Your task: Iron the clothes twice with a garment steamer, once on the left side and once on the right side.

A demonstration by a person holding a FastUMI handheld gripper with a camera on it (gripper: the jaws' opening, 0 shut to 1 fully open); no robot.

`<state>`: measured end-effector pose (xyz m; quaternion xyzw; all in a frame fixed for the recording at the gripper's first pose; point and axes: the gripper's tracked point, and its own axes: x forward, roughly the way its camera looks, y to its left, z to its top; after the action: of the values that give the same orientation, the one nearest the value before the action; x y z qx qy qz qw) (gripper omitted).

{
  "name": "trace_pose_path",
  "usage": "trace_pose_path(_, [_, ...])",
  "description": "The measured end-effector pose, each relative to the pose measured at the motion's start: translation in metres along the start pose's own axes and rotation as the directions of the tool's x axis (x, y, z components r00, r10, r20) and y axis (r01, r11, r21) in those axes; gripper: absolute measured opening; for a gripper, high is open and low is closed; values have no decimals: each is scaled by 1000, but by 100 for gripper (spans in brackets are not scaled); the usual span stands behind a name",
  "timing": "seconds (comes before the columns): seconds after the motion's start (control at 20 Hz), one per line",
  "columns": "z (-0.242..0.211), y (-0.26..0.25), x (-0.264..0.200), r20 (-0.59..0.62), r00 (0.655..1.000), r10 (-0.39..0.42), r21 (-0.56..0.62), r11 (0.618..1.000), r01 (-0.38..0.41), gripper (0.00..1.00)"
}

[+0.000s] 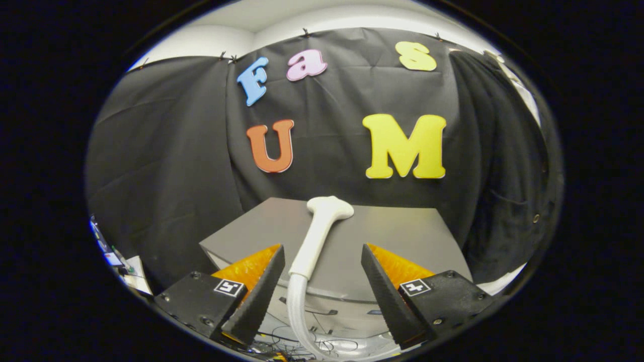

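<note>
**On the grey table: steamer not yet picked up, no pass begun**

Between the gripper's (323, 261) spread fingers lay the white garment steamer head (322, 231), resting on the grey table (402, 236). Its flared nozzle end pointed toward the table's far edge; its handle ran back to the near edge, just past the left finger's tip. From the handle's near end a ribbed white hose (297, 311) dropped over the near edge and curled below among loose cables (302, 347).

Fingers stood wide apart, one on either side of the handle, neither touching it. Nothing was held.

No garment could be made out: the tabletop looked bare apart from the steamer, and the black cloth wall (166, 151) behind showed nothing hanging that read as clothing.

Judgement on progress: at the very start. The steamer sat untouched, so the grasp was still to come, then the left-side pass, then the right-side pass. Handle lay slightly left of centre in the gap; closing would call for a small shift that way first.
</note>
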<state>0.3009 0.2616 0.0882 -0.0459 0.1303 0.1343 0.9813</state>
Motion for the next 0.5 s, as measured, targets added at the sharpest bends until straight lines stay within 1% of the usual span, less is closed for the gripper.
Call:
trace_pose_path(0.15, [-11, 7, 46, -85, 996, -2, -2, 1000, 2, 96])
trace_pose_path(0.3, [-20, 8, 75, -158, 987, -21, -14, 1000, 19, 94])
trace_pose_path(0.35, [-27, 6, 83, -197, 980, -32, -21, 999, 29, 89])
trace_pose_path(0.4, [-35, 6, 87, -243, 970, -31, -18, 999, 27, 85])
trace_pose_path(0.45, [-26, 4, 92, -219, 975, -39, -34, 999, 33, 82])
trace_pose_path(0.5, [-30, 8, 92, -247, 969, -21, -31, 999, 13, 83])
